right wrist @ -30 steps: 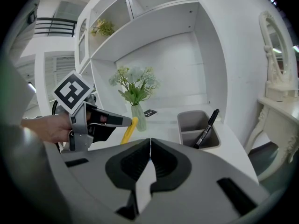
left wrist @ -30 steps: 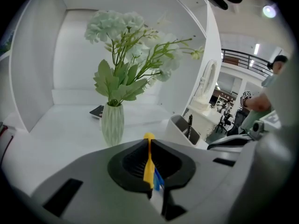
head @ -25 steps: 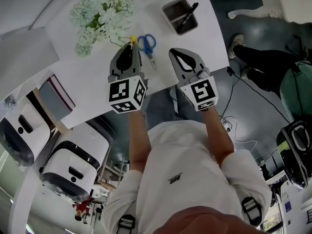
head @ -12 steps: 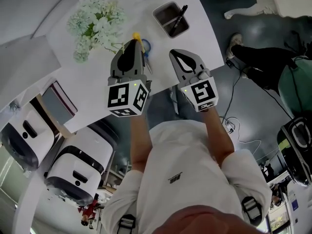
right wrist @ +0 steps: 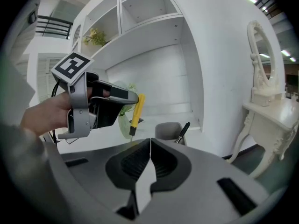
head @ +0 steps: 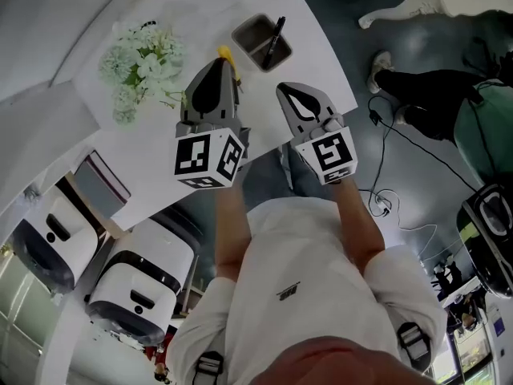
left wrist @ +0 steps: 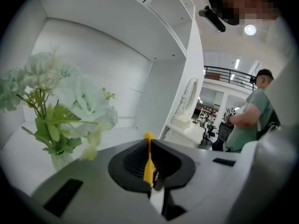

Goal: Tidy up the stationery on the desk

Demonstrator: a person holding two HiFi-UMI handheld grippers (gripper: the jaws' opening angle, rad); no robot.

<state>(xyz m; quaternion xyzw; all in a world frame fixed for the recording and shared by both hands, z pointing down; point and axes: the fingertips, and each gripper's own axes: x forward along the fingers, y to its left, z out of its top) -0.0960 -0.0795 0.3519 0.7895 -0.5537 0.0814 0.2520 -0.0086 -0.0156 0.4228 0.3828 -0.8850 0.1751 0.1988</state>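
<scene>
My left gripper [head: 212, 64] is shut on a yellow pen-like tool [head: 225, 54], held above the white desk [head: 160, 147]. The tool [left wrist: 148, 160] stands upright between the closed jaws, and its dark tip [right wrist: 132, 130] points down in the right gripper view. A grey pen holder [head: 255, 38] with a black pen [head: 274, 40] in it stands just beyond, at the desk's far right. My right gripper [head: 290, 89] is shut on nothing, level with the left one near the desk's front edge. The holder [right wrist: 167, 130] sits straight ahead of it.
A vase of pale green flowers [head: 140, 62] stands left of the left gripper. A dark-edged flat case [head: 100, 183] and white appliances [head: 136, 279] lie left of the desk. A person's legs [head: 433, 79] and cables are on the floor to the right.
My left gripper has carried the yellow tool forward and right, closer to the grey holder. The blue scissors seen beside it earlier no longer show. The right gripper has hardly moved.
</scene>
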